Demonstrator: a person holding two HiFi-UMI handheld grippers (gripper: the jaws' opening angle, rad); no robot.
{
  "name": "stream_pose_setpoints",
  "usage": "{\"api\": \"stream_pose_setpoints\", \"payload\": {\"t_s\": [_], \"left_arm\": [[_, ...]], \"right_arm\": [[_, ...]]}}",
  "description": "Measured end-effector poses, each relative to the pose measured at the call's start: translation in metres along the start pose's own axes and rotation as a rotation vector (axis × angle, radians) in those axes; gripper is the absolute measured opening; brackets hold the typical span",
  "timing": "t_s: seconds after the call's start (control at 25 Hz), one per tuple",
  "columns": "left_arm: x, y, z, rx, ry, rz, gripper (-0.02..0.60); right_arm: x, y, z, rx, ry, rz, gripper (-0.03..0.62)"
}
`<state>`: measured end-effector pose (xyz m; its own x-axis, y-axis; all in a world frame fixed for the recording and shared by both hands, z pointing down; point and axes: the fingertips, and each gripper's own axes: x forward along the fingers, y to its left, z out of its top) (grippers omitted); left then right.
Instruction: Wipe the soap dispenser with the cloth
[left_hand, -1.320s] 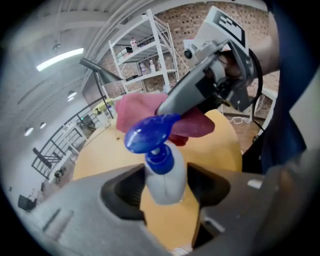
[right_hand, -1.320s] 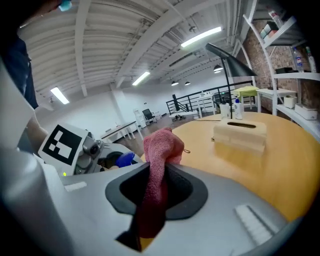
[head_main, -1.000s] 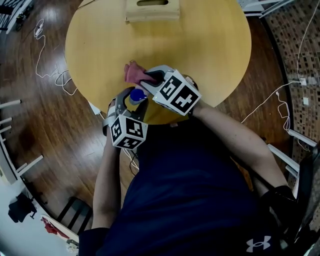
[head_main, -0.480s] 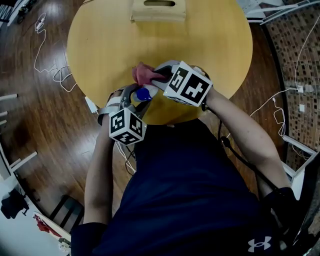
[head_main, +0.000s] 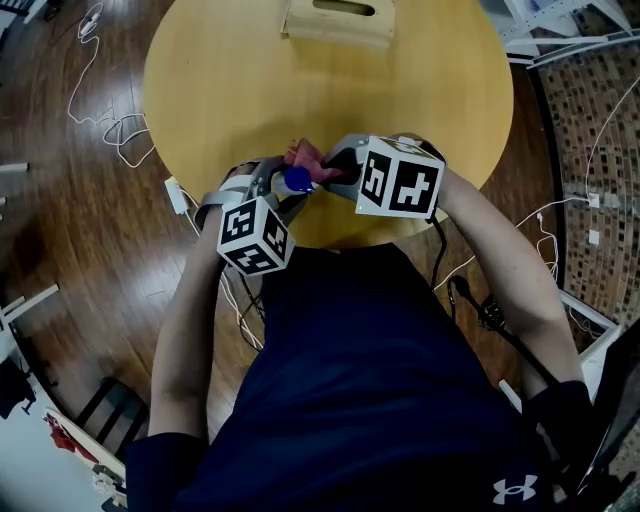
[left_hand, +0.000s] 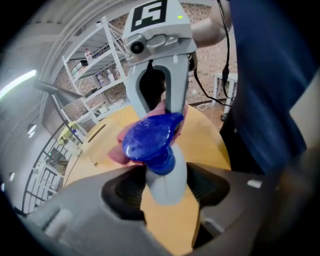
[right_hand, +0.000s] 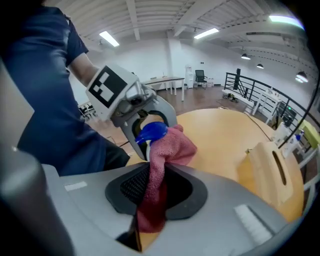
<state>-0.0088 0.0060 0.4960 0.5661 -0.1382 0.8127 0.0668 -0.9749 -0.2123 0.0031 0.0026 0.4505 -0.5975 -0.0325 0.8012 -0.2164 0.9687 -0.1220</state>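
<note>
The soap dispenser (left_hand: 162, 165), a grey-white bottle with a blue pump head (head_main: 296, 180), stands near the round table's front edge. My left gripper (left_hand: 165, 187) is shut on its body, with a pad against each side. My right gripper (right_hand: 150, 192) is shut on a pink cloth (right_hand: 162, 155), which bunches out past the jaws. The cloth (head_main: 305, 157) presses against the far side of the blue pump head (right_hand: 151, 131). In the left gripper view the cloth (left_hand: 120, 147) shows behind the pump, with the right gripper (left_hand: 159, 107) above it. Both grippers meet over the dispenser in the head view.
The round wooden table (head_main: 240, 80) holds a pale wooden box with a slot handle (head_main: 340, 20) at its far edge, seen also in the right gripper view as the box (right_hand: 272, 172). White cables (head_main: 105, 130) lie on the dark wood floor to the left. Metal shelving (left_hand: 100, 65) stands behind.
The right gripper has carried the cloth from beside the dispenser onto its pump head and has rolled. The left gripper has rolled a little while keeping its hold on the bottle.
</note>
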Motion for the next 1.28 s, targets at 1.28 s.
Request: {"api": "stream_pose_setpoints", "payload": {"t_s": [1.28], "left_arm": [[-0.031,0.018,0.008,-0.497,-0.071,0.085,0.206]], "right_arm": [[0.013,-0.042,0.005,0.89,-0.405,0.102,0.072]]}}
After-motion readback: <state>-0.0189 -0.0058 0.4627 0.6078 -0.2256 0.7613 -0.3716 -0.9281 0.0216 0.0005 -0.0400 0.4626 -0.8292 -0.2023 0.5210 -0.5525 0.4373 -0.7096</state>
